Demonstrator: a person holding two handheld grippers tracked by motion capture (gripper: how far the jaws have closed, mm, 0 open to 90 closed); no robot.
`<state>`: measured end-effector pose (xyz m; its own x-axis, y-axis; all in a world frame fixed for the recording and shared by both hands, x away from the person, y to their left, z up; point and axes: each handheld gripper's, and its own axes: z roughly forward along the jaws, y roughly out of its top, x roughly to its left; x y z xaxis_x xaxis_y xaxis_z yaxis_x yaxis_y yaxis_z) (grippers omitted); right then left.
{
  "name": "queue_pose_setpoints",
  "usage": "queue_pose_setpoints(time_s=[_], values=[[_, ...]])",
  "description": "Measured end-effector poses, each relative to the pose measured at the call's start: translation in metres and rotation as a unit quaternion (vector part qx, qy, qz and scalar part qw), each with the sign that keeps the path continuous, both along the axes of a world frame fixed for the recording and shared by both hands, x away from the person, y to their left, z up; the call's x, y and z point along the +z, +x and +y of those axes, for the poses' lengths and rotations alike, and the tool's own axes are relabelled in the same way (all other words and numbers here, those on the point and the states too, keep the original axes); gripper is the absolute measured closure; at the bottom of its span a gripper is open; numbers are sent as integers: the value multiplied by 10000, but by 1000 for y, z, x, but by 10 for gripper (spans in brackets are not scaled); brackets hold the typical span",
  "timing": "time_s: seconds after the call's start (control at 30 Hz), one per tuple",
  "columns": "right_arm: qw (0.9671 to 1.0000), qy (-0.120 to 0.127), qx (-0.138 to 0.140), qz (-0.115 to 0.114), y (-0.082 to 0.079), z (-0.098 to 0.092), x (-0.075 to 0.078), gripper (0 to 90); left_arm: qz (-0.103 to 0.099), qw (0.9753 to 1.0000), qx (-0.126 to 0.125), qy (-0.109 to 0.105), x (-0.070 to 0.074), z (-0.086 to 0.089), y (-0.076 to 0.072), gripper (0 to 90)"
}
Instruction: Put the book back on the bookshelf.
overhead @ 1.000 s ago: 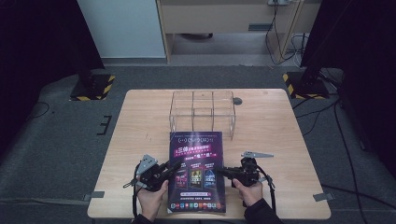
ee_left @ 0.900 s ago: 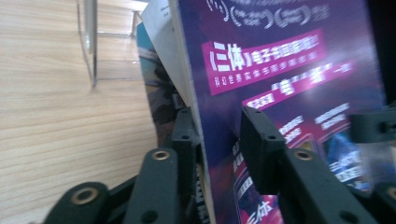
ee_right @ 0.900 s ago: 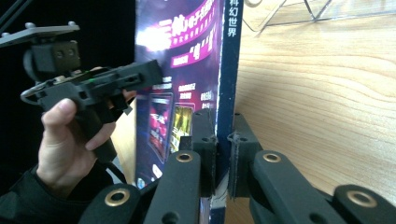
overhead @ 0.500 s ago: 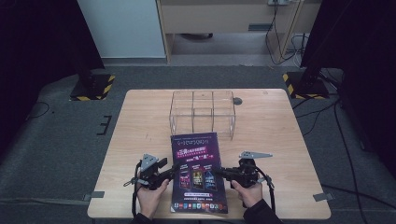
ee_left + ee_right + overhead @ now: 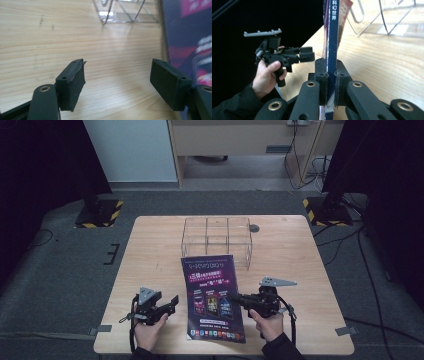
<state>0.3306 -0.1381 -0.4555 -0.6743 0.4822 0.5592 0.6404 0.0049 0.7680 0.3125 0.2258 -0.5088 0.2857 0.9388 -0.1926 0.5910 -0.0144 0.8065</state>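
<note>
Right gripper (image 5: 234, 297) clamped tight on the right edge of the purple magazine (image 5: 212, 297), jaws pressed flat against both sides of the spine as seen in the right gripper view (image 5: 331, 82), spine (image 5: 332, 37) printed with white characters. Magazine spread across the near middle of the wooden table (image 5: 150, 250), cover up, top edge just short of the clear wire-framed rack (image 5: 217, 240), bottom edge near the table's front rim. Left gripper (image 5: 172, 301) gripped in the left hand (image 5: 147, 332) just left of the magazine, apart from it, jaws spread wide with nothing between them. In the left gripper view, bare wood between the two black pads (image 5: 72, 85), magazine cover (image 5: 187, 37) along the right side, a corner of the rack (image 5: 125, 12) up ahead. Grey three-cornered plate (image 5: 277, 282) sat atop the right gripper, right hand (image 5: 270, 325) wrapped around the handle below. Seen from the right gripper view, left gripper (image 5: 312, 56) held off over the table's edge, fingers (image 5: 272, 67) curled round its grip
</note>
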Motion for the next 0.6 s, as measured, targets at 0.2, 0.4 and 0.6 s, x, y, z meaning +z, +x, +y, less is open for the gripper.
queue_pose_setpoints(time_s=[0.2,0.4,0.6], values=[[9996,61,-121,-250,3,1,16,846,84,9990,94,428,-8,4,1,248],[9983,27,-208,-547,3,5,33,846,223,9973,181,683,-16,7,5,231],[9962,75,-386,-773,6,2,47,846,418,9953,268,835,-22,8,8,217]])
